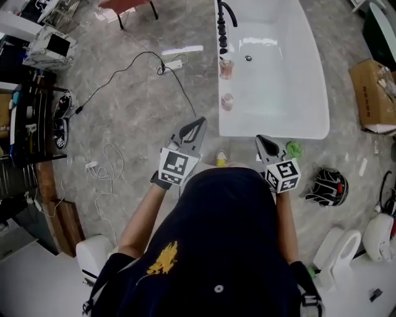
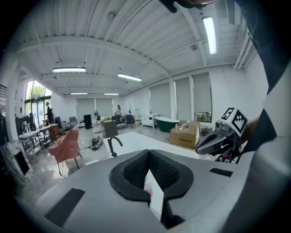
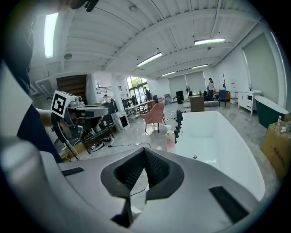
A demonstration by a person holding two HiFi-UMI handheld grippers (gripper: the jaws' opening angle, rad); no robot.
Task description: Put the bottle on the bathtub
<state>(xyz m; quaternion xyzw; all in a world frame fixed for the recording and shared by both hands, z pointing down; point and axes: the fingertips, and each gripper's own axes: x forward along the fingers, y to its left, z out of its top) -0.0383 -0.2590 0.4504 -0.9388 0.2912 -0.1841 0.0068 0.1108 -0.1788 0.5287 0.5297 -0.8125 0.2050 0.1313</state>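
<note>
1. The left gripper (image 2: 148, 155) is being held in front of the person's (image 1: 216, 247) chest. Its jaws are pressing together at the tips and pinching nothing, with only background showing through the slot below them.
2. The right gripper (image 3: 144, 152) is being held level with the left one. Its jaws are likewise meeting at the tips with nothing between them, and grey floor (image 1: 124, 111) is showing through the slot.
3. Both grippers are pointing toward the near end of the white bathtub (image 1: 309, 80), and neither is touching it.
4. Two pinkish bottles are standing upright on the bathtub's left rim, well apart from both grippers:
   - The far bottle (image 1: 226, 67) is sitting just beside the black faucet (image 1: 224, 18).
   - The near bottle (image 1: 227, 101) is sitting further along the same rim, closer to the person.
5. A black cable (image 1: 117, 74) is trailing across the floor to the left of the bathtub.
6. A cardboard box (image 1: 371, 93) is lying to the right of the bathtub, and a dark helmet (image 1: 327, 186) is lying near the right gripper.
</note>
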